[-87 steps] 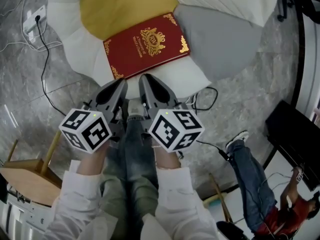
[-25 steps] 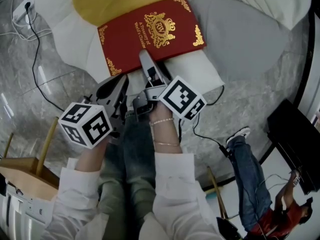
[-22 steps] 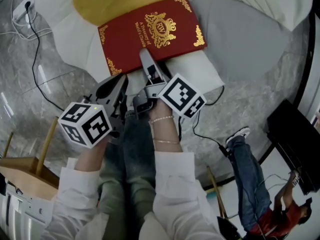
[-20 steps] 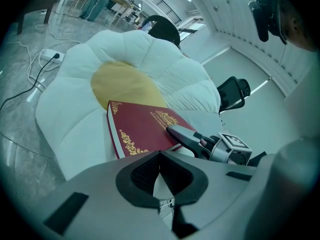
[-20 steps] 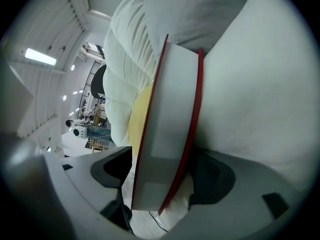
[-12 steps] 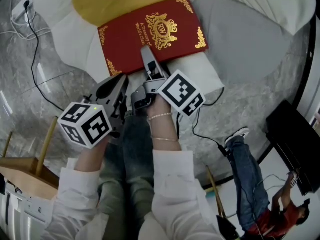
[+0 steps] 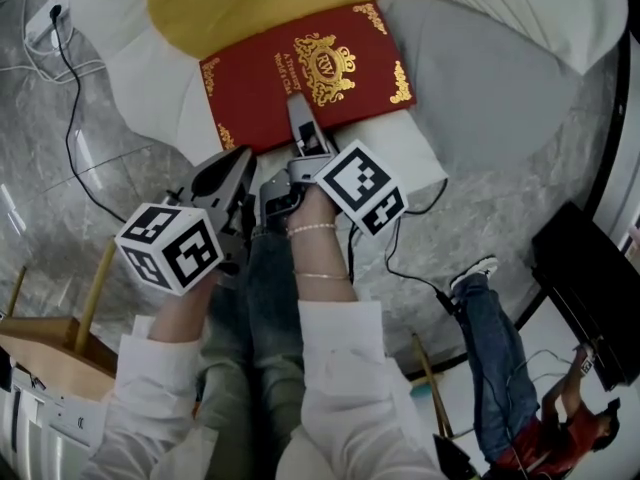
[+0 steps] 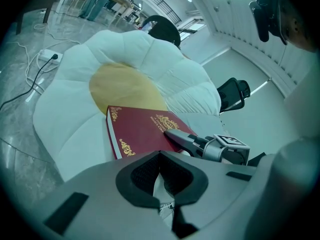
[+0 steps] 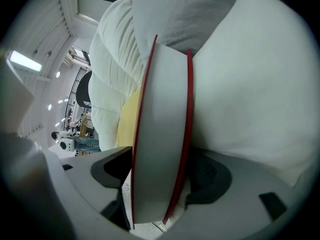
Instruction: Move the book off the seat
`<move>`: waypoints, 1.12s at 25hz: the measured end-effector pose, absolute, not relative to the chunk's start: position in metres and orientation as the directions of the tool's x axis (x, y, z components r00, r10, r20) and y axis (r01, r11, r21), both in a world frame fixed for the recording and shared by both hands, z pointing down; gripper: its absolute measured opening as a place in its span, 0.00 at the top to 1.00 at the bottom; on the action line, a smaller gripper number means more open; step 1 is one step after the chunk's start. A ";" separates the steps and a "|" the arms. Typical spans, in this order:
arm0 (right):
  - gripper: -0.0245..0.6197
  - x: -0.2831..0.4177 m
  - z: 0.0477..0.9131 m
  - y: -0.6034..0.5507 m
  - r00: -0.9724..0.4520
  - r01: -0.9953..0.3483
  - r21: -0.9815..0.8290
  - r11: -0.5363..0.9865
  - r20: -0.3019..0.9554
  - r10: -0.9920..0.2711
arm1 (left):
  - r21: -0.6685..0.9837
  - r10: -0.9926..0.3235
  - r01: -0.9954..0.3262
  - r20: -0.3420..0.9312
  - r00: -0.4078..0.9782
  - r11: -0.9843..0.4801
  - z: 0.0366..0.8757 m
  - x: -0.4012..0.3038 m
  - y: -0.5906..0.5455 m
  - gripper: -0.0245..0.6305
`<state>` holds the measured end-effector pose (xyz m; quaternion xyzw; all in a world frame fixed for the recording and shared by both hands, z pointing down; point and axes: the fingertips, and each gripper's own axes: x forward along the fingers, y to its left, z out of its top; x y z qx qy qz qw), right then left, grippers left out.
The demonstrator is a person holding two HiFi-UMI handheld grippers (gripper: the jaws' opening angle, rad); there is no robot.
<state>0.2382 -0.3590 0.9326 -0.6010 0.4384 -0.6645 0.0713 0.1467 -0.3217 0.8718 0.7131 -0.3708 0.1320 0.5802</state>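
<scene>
Clamping the near long edge of the red book [image 7: 290, 68], the right tongs [image 7: 298, 113] have one jaw on the top cover and one beneath, with the page block filling the gap. The left tongs [image 7: 238, 163] hang pinched together and empty, just short of the book's near left corner. The book lies flat on the white seat [image 7: 140, 78] with its long axis crosswise to the tongs, so pulling it off looks like the right hand's job.

gold title lettering on red book [image 7: 258, 72] cover, too small to read; no other legible text
</scene>
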 end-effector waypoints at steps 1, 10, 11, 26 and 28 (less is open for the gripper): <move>0.44 0.239 0.932 -0.359 -0.260 -0.434 -0.665 -0.607 0.738 -0.623 | 0.730 -0.375 -0.681 0.616 0.692 -0.058 0.870 0.147 -0.322 0.95; 0.47 0.239 0.929 -0.358 -0.231 -0.437 -0.655 -0.616 0.744 -0.627 | 0.726 -0.361 -0.682 0.614 0.702 -0.090 0.869 0.149 -0.317 0.95; 0.48 0.239 0.928 -0.359 -0.230 -0.436 -0.655 -0.618 0.745 -0.627 | 0.726 -0.363 -0.682 0.614 0.701 -0.089 0.869 0.148 -0.317 0.95; 0.54 0.243 0.875 -0.374 -0.220 -0.457 -0.697 -0.553 0.690 -0.690 | 0.725 -0.426 -0.682 0.589 0.687 -0.097 0.823 0.134 -0.328 0.95; 0.55 0.240 0.864 -0.383 -0.233 -0.470 -0.710 -0.525 0.673 -0.702 | 0.725 -0.439 -0.680 0.578 0.688 -0.110 0.813 0.135 -0.334 0.95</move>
